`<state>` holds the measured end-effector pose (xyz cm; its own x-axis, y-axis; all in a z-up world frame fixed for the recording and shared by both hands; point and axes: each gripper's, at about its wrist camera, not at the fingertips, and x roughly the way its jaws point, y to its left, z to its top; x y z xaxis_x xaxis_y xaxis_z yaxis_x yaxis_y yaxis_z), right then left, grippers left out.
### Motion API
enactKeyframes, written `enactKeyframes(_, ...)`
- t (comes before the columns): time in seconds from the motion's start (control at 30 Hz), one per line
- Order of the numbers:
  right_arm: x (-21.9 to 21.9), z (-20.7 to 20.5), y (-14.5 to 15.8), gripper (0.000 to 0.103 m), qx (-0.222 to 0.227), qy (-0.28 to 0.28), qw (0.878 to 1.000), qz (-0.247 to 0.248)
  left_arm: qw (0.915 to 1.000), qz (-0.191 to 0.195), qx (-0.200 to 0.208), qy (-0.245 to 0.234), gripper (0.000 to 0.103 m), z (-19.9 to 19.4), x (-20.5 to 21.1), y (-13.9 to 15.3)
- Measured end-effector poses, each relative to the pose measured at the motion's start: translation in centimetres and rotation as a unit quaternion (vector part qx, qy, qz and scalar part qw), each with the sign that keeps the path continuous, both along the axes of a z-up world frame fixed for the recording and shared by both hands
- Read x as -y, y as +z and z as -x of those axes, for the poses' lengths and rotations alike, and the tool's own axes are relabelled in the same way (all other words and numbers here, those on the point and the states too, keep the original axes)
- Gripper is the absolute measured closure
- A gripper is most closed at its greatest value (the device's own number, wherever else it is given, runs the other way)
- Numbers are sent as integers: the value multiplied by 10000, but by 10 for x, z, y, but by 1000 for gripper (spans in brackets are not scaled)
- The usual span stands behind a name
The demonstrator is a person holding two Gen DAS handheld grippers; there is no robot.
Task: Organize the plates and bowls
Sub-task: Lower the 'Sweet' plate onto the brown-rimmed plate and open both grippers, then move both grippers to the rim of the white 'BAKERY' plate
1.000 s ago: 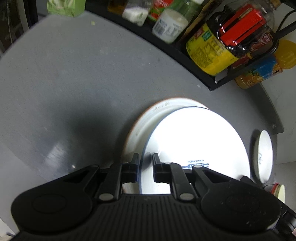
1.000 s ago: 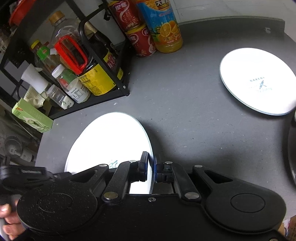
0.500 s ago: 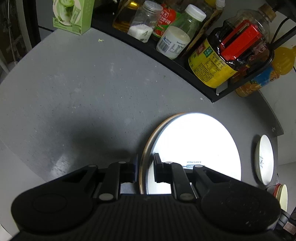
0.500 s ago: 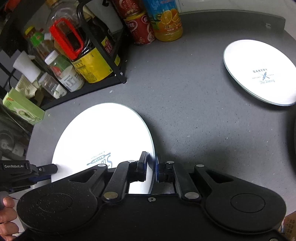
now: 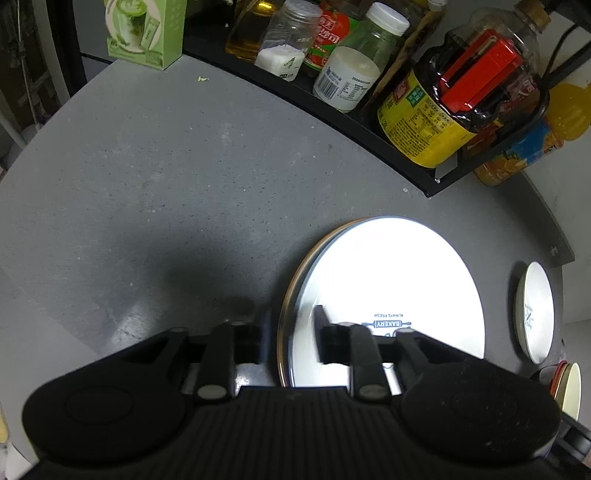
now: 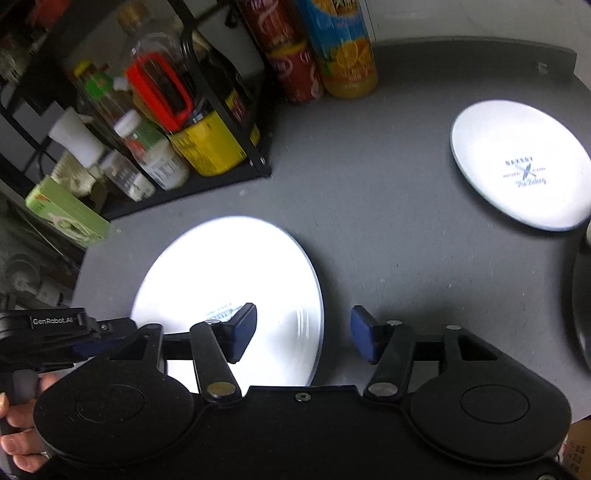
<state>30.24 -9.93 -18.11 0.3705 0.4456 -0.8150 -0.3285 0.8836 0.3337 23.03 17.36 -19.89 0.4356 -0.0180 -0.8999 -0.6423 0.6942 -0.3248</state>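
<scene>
A large white plate [image 5: 391,280] with a blue bakery print lies on a brown-rimmed plate, of which only the rim [image 5: 295,273] shows, on the grey counter. My left gripper [image 5: 291,332] is open, its fingers on either side of the stack's near edge. In the right wrist view the same white plate [image 6: 225,280] lies flat. My right gripper [image 6: 303,328] is open wide around its right edge, empty. A smaller white plate [image 6: 517,166] lies at the far right; it also shows in the left wrist view [image 5: 535,310].
A black rack [image 5: 369,122] of bottles and jars lines the back of the counter. A green box [image 5: 146,31] stands at its left end. Cans and an orange juice bottle [image 6: 340,48] stand behind. A dark dish edge [image 6: 581,306] shows at far right.
The white plate was lowered onto the brown-rimmed plate. Both grippers have opened and let go of it; the right one opened wide.
</scene>
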Motion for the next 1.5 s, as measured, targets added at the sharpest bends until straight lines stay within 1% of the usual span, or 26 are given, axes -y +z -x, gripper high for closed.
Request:
enactKeyframes(0.03,2,-1,2,40,19,-41,10000,-20,10000,-45,27,-23,66,-1,1,3)
enactKeyframes(0.1,7,-2,6,38,65,-171,9998,-50,9999,-111,46,-42,47,-2,4,8)
enactKeyframes(0.2,14,-3,14,30,134,-288,9994,-142,9999,-127,111,-6,34,-3,7,18)
enactKeyframes(0.23,16,-3,18,27,181,-315,9993,-112,9998,-134,155,-34,32,-4,9,21)
enactKeyframes(0.3,21,-2,25,26,341,-344,9988,46,9995,-176,227,-118,26,-6,15,27)
enactKeyframes(0.33,24,-2,29,26,407,-343,9986,78,9993,-198,271,-147,25,-8,18,30)
enactKeyframes(0.47,40,-5,43,24,631,-388,9972,88,9985,-326,326,-303,14,-15,34,42)
enactKeyframes(0.57,52,-9,52,19,764,-444,9961,69,9976,-383,382,-437,10,-23,47,49)
enactKeyframes(0.6,57,-12,55,15,771,-468,9959,48,9972,-419,402,-470,8,-26,51,51)
enactKeyframes(0.7,71,-18,60,14,852,-667,9941,45,9950,-509,574,-644,2,-36,65,59)
enactKeyframes(0.83,86,-26,67,14,1041,-773,9914,194,9929,-451,740,-814,1,-51,84,68)
enactKeyframes(1.0,110,-41,73,14,1166,-1124,9864,277,9905,-428,804,-1031,1,-72,106,75)
enactKeyframes(1.07,120,-49,73,14,1207,-1156,9853,346,9896,-397,843,-1093,1,-80,113,76)
enactKeyframes(1.17,136,-62,73,14,1156,-1152,9861,308,9885,-496,823,-1166,1,-93,125,77)
enactKeyframes(1.27,149,-73,71,14,1120,-1168,9863,321,9876,-473,819,-1250,1,-108,137,76)
enactKeyframes(1.4,166,-92,67,14,869,-1217,9885,227,9869,-480,772,-1330,1,-129,156,72)
enactKeyframes(1.5,175,-105,61,10,782,-1282,9881,335,9866,-454,716,-1391,1,-145,169,69)
